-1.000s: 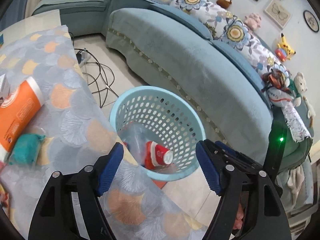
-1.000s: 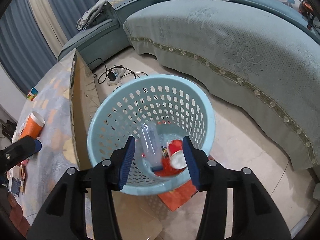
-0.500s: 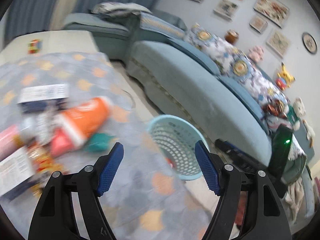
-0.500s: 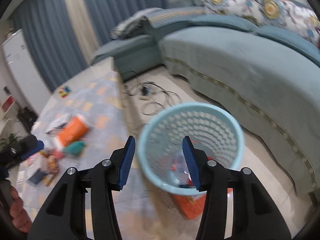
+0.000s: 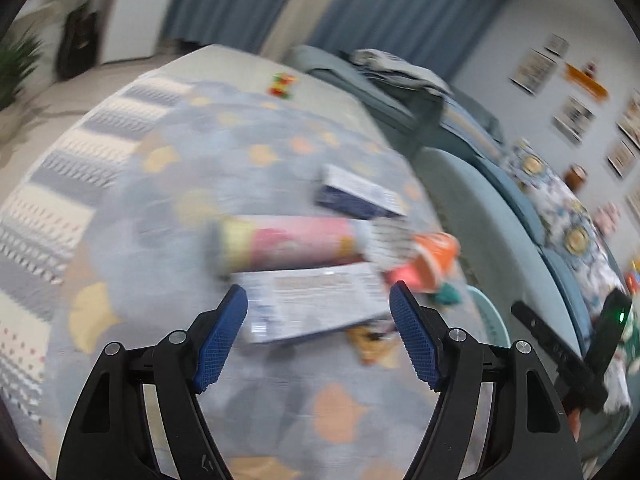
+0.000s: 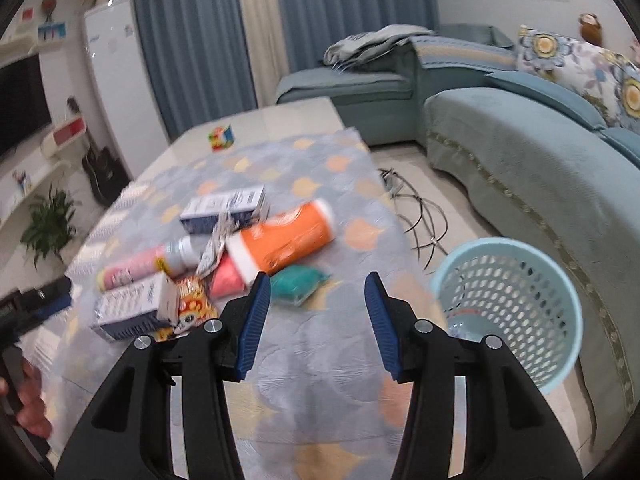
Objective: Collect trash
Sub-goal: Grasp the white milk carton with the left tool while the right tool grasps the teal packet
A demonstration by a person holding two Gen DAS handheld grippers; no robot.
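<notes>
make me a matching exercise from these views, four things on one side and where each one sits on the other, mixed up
Things:
1. orange cup
2. light blue basket
3. colourful cube
4. teal packet

Places:
A. on the floor beside the table, near the sofa
B. at the far end of the table, apart from the pile
C. lying on its side in the pile on the cloth
D. on the cloth just ahead of the right gripper

Pairs: 1-C, 2-A, 3-B, 4-D

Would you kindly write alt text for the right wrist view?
Open, empty tongs hover over a patterned table with a litter pile: orange cup, boxes, wrappers. A blue basket stands right, beside a sofa.
</notes>
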